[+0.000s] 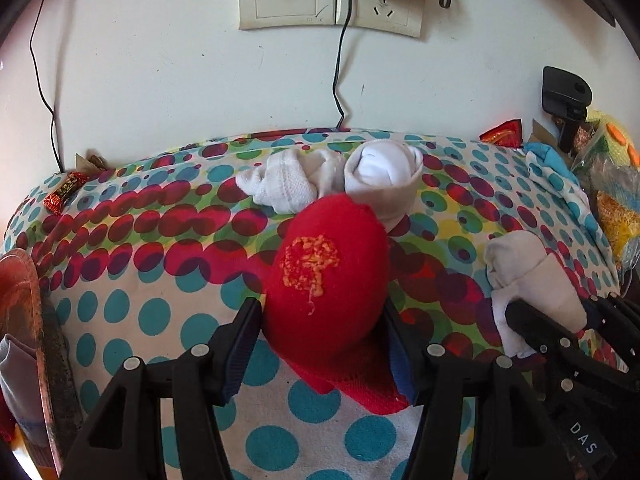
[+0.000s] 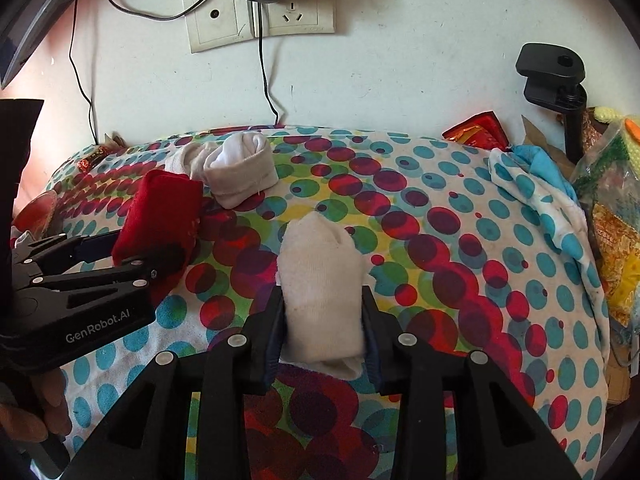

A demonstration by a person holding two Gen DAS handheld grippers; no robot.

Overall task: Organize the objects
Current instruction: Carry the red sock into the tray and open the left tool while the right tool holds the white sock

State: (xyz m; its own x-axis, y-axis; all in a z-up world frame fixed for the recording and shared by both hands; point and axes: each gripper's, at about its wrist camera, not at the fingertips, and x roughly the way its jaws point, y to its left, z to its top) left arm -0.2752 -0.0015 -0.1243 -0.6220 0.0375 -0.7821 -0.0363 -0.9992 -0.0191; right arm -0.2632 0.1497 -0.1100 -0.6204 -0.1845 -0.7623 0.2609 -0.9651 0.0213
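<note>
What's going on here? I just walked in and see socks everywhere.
A person is sorting rolled socks on a polka-dot cloth with two handheld grippers. The left gripper has its jaws around a red sock bundle; the right gripper is clamped on a white sock bundle. Two more white bundles sit near the wall, untouched.

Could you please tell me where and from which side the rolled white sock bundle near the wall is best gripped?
Grip the rolled white sock bundle across its folded-over cuff band, coming from above and the near side; that band looks firmest. Its left side touches the loose white sock.
</note>
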